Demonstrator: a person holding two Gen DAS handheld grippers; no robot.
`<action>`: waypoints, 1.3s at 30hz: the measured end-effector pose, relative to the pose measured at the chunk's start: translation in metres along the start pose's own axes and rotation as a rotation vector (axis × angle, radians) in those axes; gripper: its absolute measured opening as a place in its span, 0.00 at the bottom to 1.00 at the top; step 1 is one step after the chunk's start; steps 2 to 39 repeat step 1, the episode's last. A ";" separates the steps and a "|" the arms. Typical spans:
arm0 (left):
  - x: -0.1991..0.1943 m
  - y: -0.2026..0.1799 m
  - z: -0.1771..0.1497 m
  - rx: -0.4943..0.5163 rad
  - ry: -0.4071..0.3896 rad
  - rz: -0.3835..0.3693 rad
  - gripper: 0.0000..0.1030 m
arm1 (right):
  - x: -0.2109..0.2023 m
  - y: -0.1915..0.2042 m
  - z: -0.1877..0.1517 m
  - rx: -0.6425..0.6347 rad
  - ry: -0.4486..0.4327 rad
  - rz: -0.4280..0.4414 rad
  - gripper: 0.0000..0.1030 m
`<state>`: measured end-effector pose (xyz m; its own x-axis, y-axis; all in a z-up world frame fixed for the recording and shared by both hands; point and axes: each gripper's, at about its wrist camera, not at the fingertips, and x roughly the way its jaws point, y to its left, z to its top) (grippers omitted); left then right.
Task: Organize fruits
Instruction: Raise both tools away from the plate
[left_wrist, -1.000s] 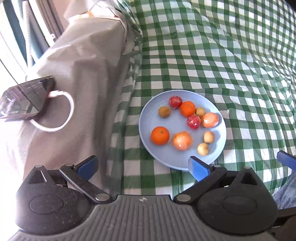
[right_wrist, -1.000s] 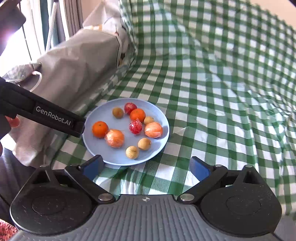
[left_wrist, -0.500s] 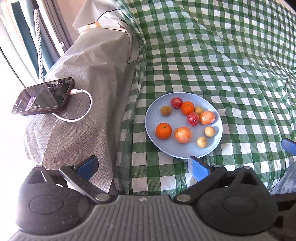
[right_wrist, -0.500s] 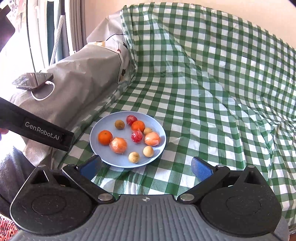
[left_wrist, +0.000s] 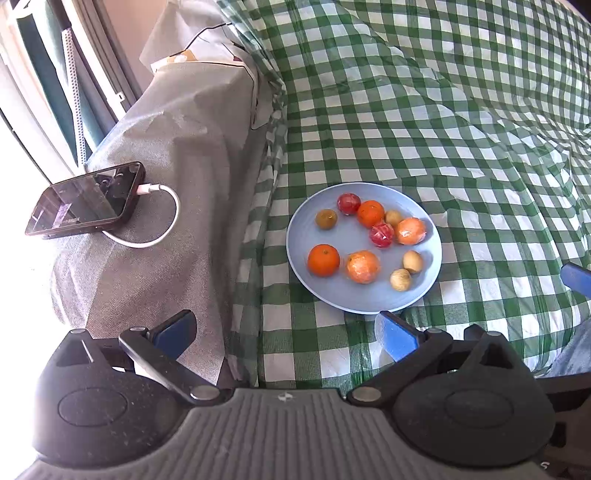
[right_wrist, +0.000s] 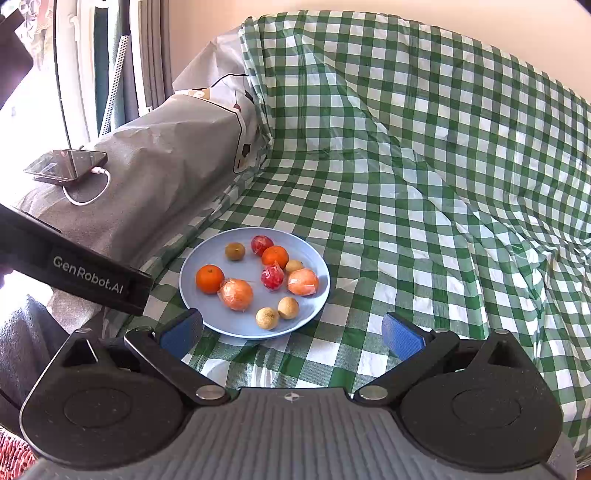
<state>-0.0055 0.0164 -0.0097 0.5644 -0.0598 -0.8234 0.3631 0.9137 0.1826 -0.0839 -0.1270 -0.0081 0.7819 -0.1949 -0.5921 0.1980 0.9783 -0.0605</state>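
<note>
On the green checked cloth (right_wrist: 406, 177) sits a blue plate (right_wrist: 207, 314) full of small fruits.

Both grippers hang above the near edge of the cloth, and each one has its blue fingers spread wide apart with nothing between them: the left gripper (left_wrist: 286, 330) and the right gripper (right_wrist: 291, 332). The plate holds a bare orange (left_wrist: 323, 260), two wrapped orange fruits, two red ones and some little brown ones. A phone (left_wrist: 86, 199) with a white cable (left_wrist: 162, 221) lies on the grey cover (left_wrist: 166, 155) to the left.
</note>
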 end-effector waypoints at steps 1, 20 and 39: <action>0.000 0.000 0.000 -0.002 0.002 -0.002 1.00 | 0.000 0.000 0.000 0.000 0.000 0.000 0.99; 0.000 0.000 0.000 -0.002 0.002 -0.002 1.00 | 0.000 0.000 0.000 0.000 0.000 0.000 0.99; 0.000 0.000 0.000 -0.002 0.002 -0.002 1.00 | 0.000 0.000 0.000 0.000 0.000 0.000 0.99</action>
